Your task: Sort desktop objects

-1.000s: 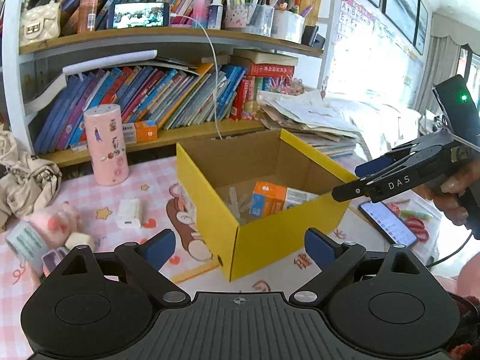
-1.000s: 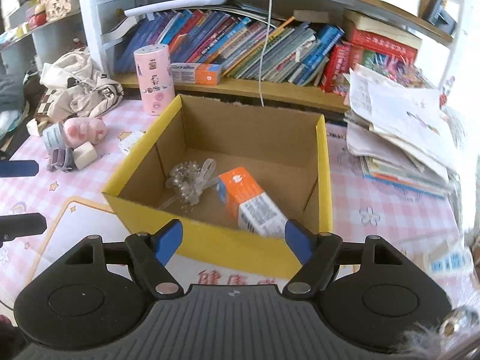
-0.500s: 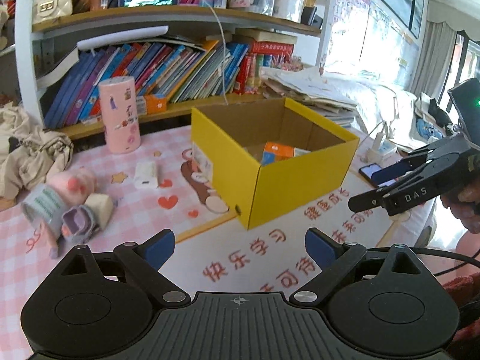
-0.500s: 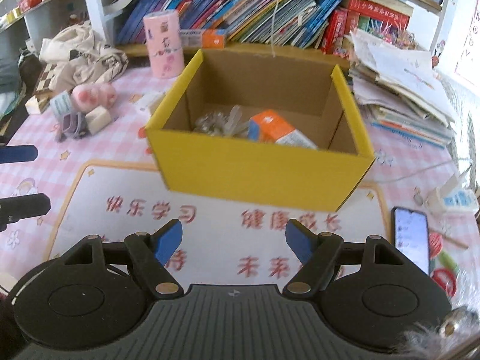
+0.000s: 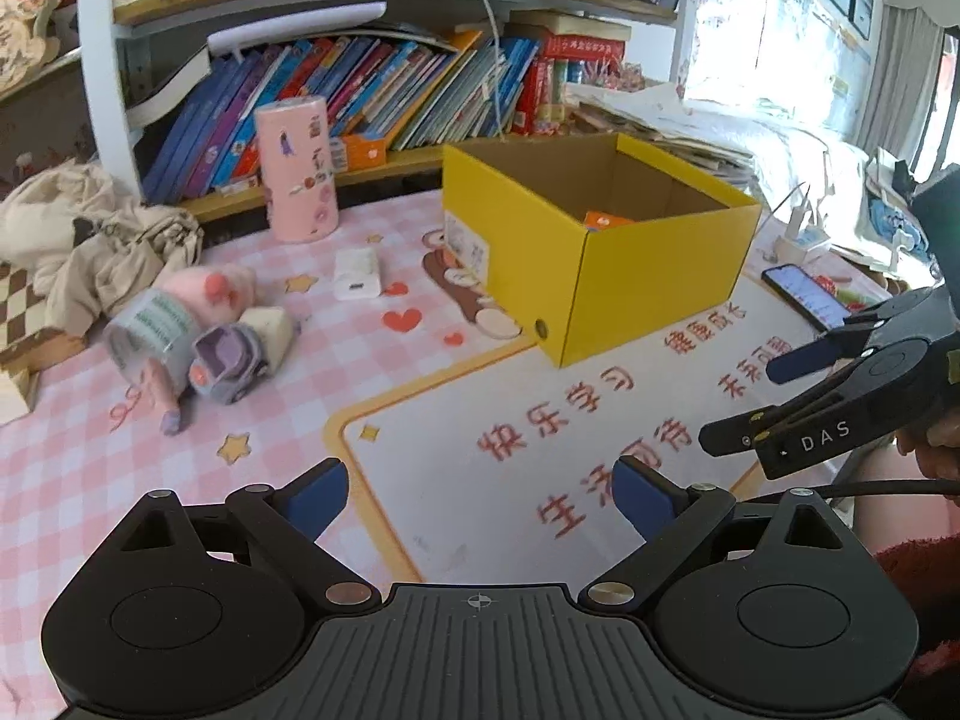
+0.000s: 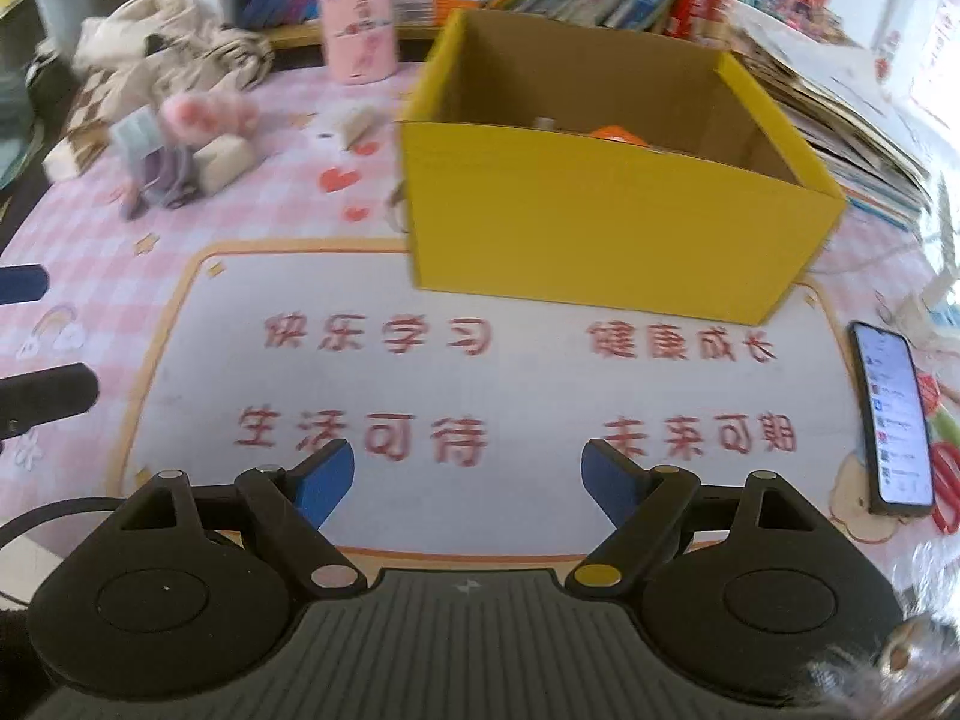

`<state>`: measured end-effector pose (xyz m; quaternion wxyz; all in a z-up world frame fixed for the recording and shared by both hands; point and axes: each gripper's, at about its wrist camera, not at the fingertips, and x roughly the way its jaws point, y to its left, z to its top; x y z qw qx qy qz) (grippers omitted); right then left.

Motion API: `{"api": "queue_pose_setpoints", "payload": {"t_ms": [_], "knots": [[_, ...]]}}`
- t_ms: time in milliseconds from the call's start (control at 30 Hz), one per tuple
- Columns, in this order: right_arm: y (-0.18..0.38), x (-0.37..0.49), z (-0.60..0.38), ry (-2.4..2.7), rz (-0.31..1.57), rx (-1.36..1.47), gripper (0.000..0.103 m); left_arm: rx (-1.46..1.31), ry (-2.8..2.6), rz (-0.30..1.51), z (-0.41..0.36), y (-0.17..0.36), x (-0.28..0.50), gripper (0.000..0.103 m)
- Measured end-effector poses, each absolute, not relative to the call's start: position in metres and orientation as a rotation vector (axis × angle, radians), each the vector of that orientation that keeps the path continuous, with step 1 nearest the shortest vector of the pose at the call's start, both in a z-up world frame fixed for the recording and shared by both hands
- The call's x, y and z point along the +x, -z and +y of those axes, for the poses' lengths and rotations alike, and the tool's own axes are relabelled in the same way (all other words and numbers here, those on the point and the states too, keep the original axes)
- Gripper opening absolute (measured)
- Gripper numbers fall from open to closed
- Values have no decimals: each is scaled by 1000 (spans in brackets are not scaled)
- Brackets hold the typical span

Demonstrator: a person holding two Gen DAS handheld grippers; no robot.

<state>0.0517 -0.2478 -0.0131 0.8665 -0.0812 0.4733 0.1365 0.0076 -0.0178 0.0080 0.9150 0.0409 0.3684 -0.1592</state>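
A yellow cardboard box (image 5: 654, 282) (image 6: 600, 222) stands on the desk mat, with an orange carton (image 5: 606, 220) (image 6: 618, 135) inside it. Left of the box lie a white charger (image 5: 357, 274), a pink plush (image 5: 210, 294) (image 6: 201, 111), a purple toy (image 5: 231, 357) and a label roll (image 5: 156, 330). My left gripper (image 5: 480, 492) hovers open over the mat's near part, empty. My right gripper (image 6: 468, 477) also hangs over the mat in front of the box; its jaws are opening with nothing between them. The left view shows it side-on, its fingertips (image 5: 750, 405) at the right.
A pink cylinder (image 5: 295, 171) (image 6: 359, 18) stands by the bookshelf (image 5: 360, 90) behind the box. A phone (image 5: 807, 297) (image 6: 894, 420) lies at the mat's right edge. Crumpled cloth (image 5: 102, 240) sits far left, paper stacks (image 6: 840, 108) far right.
Both grippers have drawn back from the box and sunk toward the mat; the box now looks farther off. The right gripper's jaws stand a little wider.
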Motion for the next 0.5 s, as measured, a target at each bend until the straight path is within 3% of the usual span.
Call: {"api": "queue_pose_setpoints", "payload": {"t_ms": [500], "knots": [[22, 31, -184, -432, 1022, -301, 85, 46, 253, 788, 11, 4, -8, 97]]}}
